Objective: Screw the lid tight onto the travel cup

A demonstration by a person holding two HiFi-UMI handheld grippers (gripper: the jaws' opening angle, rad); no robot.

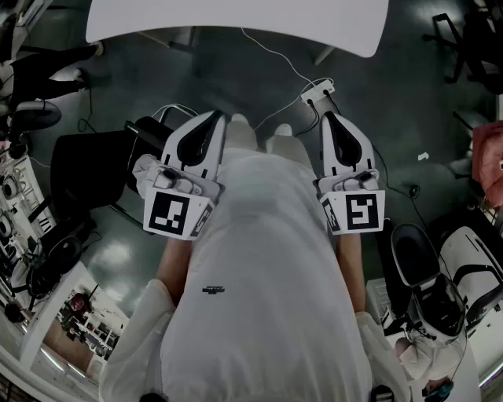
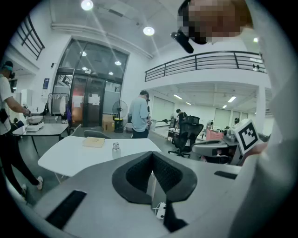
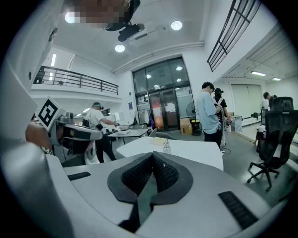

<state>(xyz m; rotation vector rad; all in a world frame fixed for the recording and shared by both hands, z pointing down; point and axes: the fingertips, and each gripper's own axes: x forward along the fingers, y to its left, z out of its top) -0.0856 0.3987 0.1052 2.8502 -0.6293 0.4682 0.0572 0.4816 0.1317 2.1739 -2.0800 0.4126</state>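
Nothing under way yet: the person stands back from the white desk (image 1: pixel 236 23) with both tools held close against the body. The left tongs (image 2: pixel 152 160) are pressed together with nothing between them, and the right tongs (image 3: pixel 151 162) are the same, shut tight and empty. Out on the desk, well apart from both, stands the travel cup (image 2: pixel 116 149), a small clear vessel near the front edge, just beside a flat tan pad (image 2: pixel 94 142). There looks to be a cap sitting on top of it, though at this range I can't tell whether it's threaded down or only resting. So this is the approach step. Next move, as I read it: step in, spread both tongs, steady the cup body with one and take the lid with the other, then twist.
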